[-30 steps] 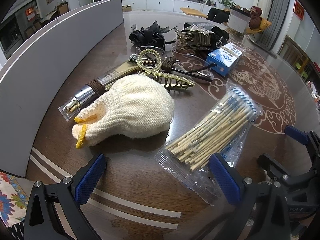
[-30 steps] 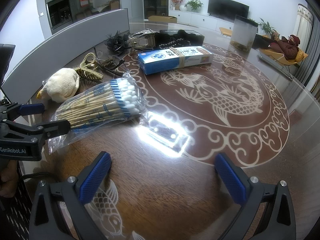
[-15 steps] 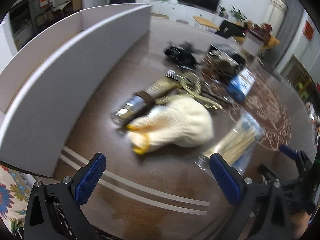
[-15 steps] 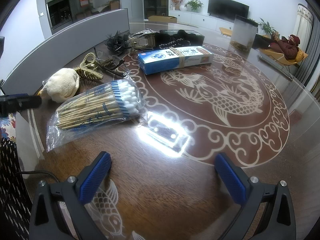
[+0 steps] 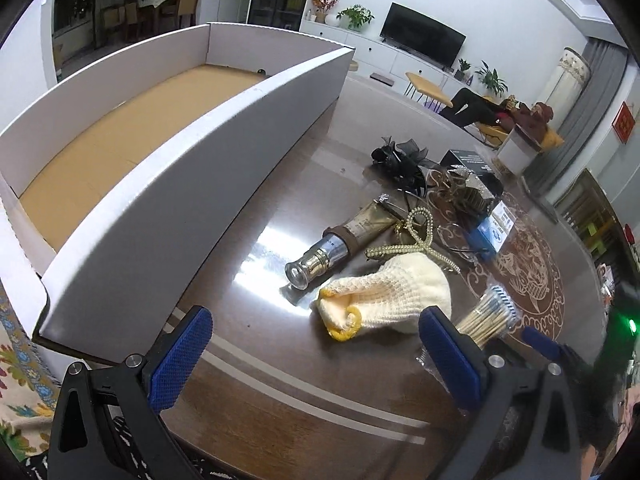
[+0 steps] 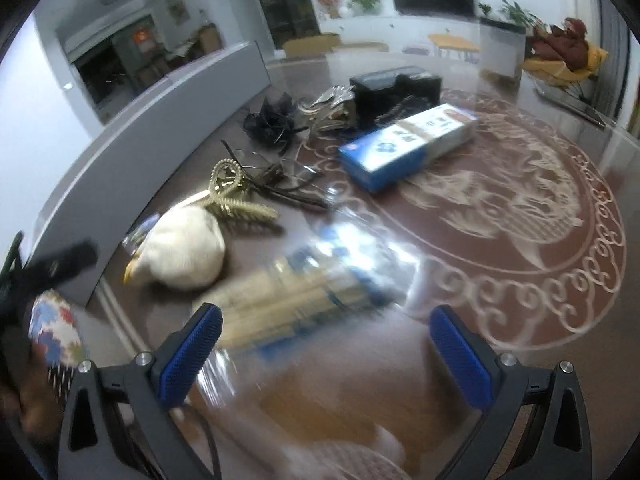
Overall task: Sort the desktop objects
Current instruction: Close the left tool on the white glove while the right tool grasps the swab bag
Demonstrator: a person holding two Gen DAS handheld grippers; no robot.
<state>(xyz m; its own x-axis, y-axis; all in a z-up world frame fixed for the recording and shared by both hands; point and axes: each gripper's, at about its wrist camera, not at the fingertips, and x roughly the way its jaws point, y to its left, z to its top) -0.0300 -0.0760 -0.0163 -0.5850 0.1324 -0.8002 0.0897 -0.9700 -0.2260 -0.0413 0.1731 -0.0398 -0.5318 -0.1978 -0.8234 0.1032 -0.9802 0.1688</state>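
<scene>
**Both grippers wide over a cluttered table**

Over the near table edge, the left wrist view has the left gripper [image 5: 316,354] spread wide, blue pads far apart, gripping nothing. Straight ahead between the fingers lies the cream knitted glove [image 5: 390,300], its yellow-trimmed cuff turned toward the camera. Just behind it sits the silver-capped cosmetic tube [image 5: 340,246], angled across the dark wooden table [image 5: 280,380]. A gold pearl hair claw [image 5: 416,240] touches the glove's far side. The bag of cotton swabs [image 5: 490,314] peeks out just behind the right-hand pad. Farther back: a black fabric flower [image 5: 400,158], a crown-shaped silver clip [image 5: 464,190] and a blue box [image 5: 494,234]. Along the left runs the long white cardboard box [image 5: 192,160], brown floor showing, nothing visible inside.

Now the right wrist view, and it is blurred low down. The right gripper [image 6: 324,346] is also wide open and carrying nothing. The swab bag [image 6: 304,288] lies smeared just beyond the fingertips, close to the left pad. To its left rests the glove [image 6: 184,250], the gold claw [image 6: 232,196] touching its top. The blue box [image 6: 408,142] lies flat farther off, with the black flower [image 6: 272,122] and silver clip [image 6: 332,106] behind. The white box wall [image 6: 160,124] curves along the left.
</scene>
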